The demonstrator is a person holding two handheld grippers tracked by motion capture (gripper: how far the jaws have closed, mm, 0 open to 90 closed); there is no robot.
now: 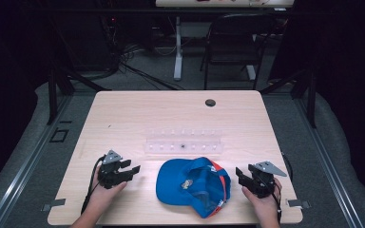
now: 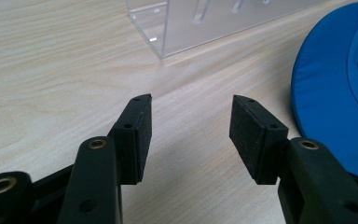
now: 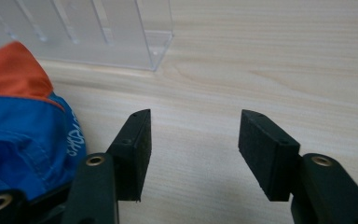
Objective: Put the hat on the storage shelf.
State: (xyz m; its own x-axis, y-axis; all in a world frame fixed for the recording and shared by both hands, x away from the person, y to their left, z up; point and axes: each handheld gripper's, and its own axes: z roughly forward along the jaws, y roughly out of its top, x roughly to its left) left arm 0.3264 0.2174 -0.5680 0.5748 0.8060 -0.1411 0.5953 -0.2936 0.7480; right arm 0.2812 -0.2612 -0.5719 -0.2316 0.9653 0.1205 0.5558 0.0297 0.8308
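A blue cap (image 1: 192, 185) with an orange panel lies on the wooden table (image 1: 138, 114) near its front edge, brim toward the left. My left gripper (image 1: 132, 170) rests on the table to the left of the cap, open, with bare wood between its jaws (image 2: 191, 130). The cap's blue brim (image 2: 335, 93) lies just right of its right jaw. My right gripper (image 1: 239, 173) sits to the right of the cap, open and empty (image 3: 196, 140). The cap's blue and orange crown (image 3: 23, 121) lies beside its left jaw.
A clear acrylic rack (image 1: 183, 141) with a row of pegs stands behind the cap at mid-table; its corners show as the rack (image 2: 200, 23) and the rack (image 3: 88, 32). A cable hole (image 1: 210, 102) is at the back. A chair (image 1: 233, 42) stands beyond the table.
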